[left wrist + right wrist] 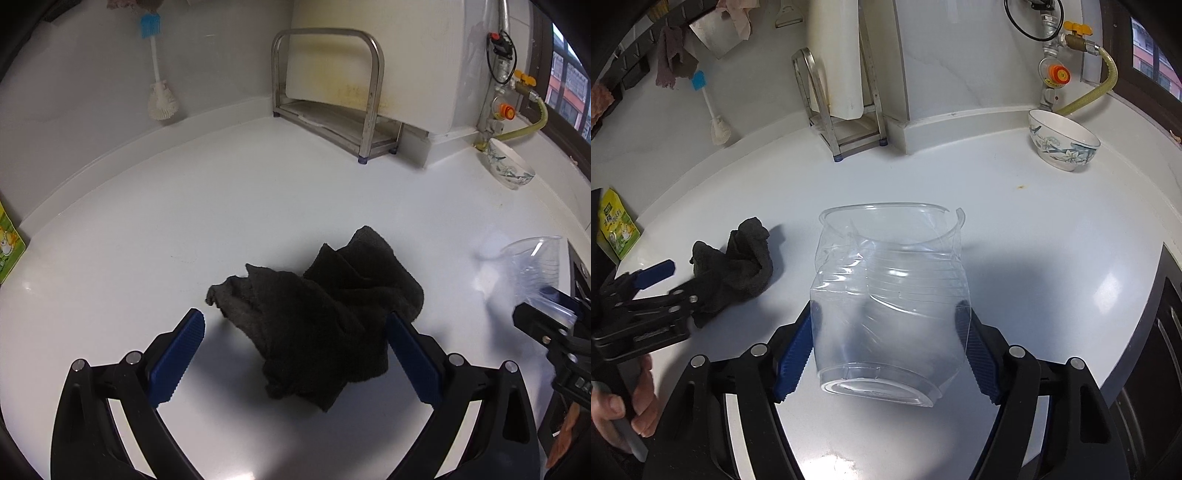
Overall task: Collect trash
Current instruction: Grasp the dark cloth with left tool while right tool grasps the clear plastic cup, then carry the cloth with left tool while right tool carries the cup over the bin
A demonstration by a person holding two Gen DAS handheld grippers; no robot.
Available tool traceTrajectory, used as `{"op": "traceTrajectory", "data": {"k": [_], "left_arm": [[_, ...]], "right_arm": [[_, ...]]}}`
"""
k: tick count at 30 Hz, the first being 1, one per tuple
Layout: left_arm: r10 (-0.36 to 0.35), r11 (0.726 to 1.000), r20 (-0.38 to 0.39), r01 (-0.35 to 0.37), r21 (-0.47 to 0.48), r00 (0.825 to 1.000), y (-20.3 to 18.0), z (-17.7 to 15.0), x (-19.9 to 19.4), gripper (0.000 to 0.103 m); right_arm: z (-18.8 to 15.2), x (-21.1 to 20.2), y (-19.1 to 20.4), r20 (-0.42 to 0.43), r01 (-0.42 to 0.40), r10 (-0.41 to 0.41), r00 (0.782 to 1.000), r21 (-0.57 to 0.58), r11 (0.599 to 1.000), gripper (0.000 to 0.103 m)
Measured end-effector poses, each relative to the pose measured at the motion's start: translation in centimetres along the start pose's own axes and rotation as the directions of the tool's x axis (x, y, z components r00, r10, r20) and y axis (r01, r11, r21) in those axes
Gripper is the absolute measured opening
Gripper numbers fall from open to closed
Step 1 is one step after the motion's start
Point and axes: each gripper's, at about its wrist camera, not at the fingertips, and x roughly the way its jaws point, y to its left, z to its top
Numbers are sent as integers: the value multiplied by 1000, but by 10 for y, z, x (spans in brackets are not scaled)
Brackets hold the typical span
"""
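A crushed clear plastic cup [886, 295] lies on its side between the blue pads of my right gripper [886, 312], which is shut on its dented wall just above the white counter [1034, 229]. A crumpled dark grey cloth [325, 314] lies on the counter. My left gripper [295, 319] stands open, one finger on each side of the cloth's near part, pads apart from it. In the left wrist view the cup [535, 262] and right gripper [543, 321] show at the right edge. The right wrist view has the cloth [738, 266] and left gripper [676, 284] at left, held by a hand [613, 406].
A flowered bowl [1063, 142] sits at the back right near a gas valve and hose [1082, 85]. A steel rack [328, 96] stands against the wall beside a hanging brush [159, 85]. A green packet [618, 229] lies at left. The counter ends at a dark cabinet [1160, 332] on the right.
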Motion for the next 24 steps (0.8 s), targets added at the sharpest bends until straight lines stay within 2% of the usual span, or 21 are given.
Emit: {"op": "traceTrajectory", "data": {"k": [4,7,13,21,24], "left_arm": [[32,999,-32,-31,30,999,-9,-6,14,97],[43,998,-23,-42,51,999,-12,-8,13,95],[-12,998,-11,13,64,1000,-17,-12,5,65],[-22,998,15,21,63,1000,-17,-30,-17,27],[-46,997,11,45,58,999,-16,-39,-30,24]], "right_arm": [[-3,-3,-1,0,-12,12,1000,0,1000,72],[-8,-3,-4,-2,-19,19,1000,9,1000,72],[-17,-6,-9,-7,-35,35,999,40,999,72],[-38,-21,-10,-4,-55,56,998,50,997,72],[-46,-30,-8,-3,-62,62,998,56,997,72]]}}
